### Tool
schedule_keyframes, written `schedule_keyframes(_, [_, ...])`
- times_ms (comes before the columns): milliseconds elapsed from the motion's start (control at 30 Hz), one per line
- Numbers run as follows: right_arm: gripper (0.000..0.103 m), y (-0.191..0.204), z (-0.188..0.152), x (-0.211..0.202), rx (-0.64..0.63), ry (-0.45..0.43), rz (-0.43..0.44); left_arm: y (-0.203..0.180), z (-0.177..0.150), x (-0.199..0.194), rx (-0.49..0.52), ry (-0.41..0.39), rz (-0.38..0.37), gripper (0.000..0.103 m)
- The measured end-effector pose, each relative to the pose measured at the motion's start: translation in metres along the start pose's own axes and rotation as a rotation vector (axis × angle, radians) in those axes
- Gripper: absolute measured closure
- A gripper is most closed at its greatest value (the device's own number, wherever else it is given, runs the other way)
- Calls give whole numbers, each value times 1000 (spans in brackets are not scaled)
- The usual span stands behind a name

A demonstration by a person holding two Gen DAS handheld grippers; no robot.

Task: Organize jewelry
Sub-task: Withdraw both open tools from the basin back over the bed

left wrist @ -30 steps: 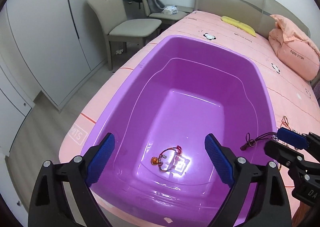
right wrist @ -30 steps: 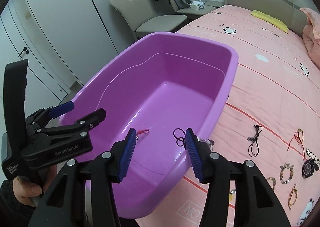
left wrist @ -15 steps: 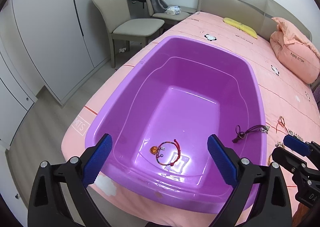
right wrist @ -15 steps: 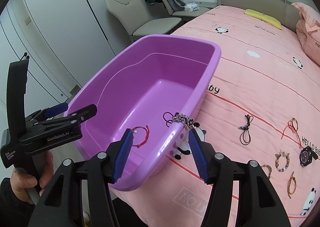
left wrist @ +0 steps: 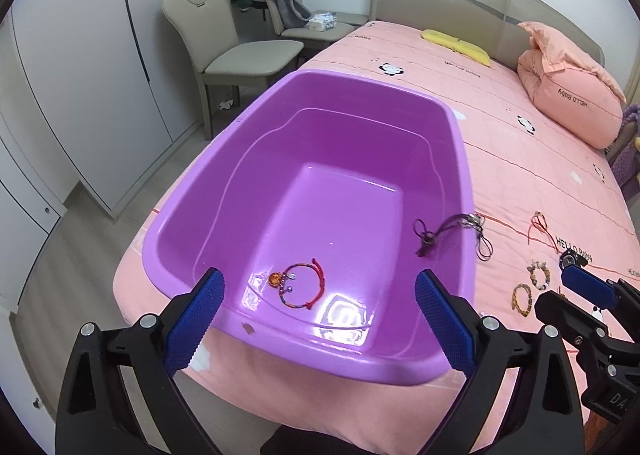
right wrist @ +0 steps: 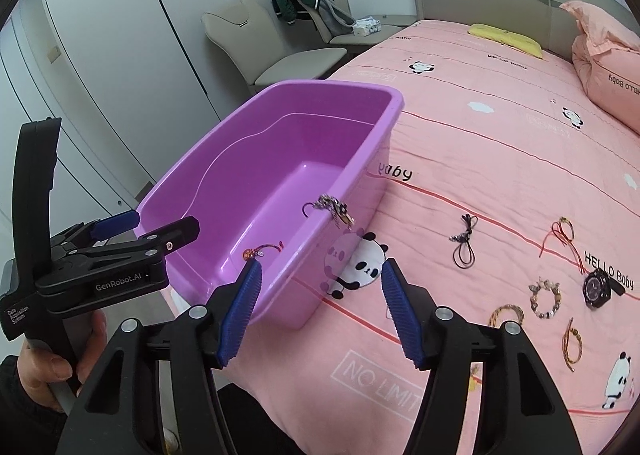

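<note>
A dark cord bracelet [left wrist: 448,226] hangs over the purple tub [left wrist: 460,159] rim on the bed [right wrist: 500,127], the empty right gripper [right wrist: 320,309] opening, the left gripper [left wrist: 318,317] spread wide, also empty.

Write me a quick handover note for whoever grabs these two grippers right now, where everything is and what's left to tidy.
Left gripper: jaws wide open, empty, held over the near end of the purple tub.
Right gripper: jaws opening, nothing between them, held by the tub's near corner.
Done: red cord bracelet lies on the tub floor.
Half done: dark cord piece hangs across the tub's right rim, part inside, part outside.
Left on the pink bedspread: black cord, red string, black watch, beaded bracelet, and two braided bracelets.
</note>
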State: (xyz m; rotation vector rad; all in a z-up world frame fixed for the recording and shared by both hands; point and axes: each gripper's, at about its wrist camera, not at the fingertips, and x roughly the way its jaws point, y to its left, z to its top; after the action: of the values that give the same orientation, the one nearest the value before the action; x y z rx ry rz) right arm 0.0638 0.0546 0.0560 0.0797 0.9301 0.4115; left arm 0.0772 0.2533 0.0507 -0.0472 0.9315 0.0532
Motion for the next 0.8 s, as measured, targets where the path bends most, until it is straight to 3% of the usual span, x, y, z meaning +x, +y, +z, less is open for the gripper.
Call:
schedule_keyframes(500, [40, -78, -70, -37, 129, -17, -98, -80, -44, -26, 110, -11, -94, 7])
schedule_keyframes(800, [40, -135, -120, -60, 232, -33, -206, -133, -75, -10, 171, 40, -153, 7])
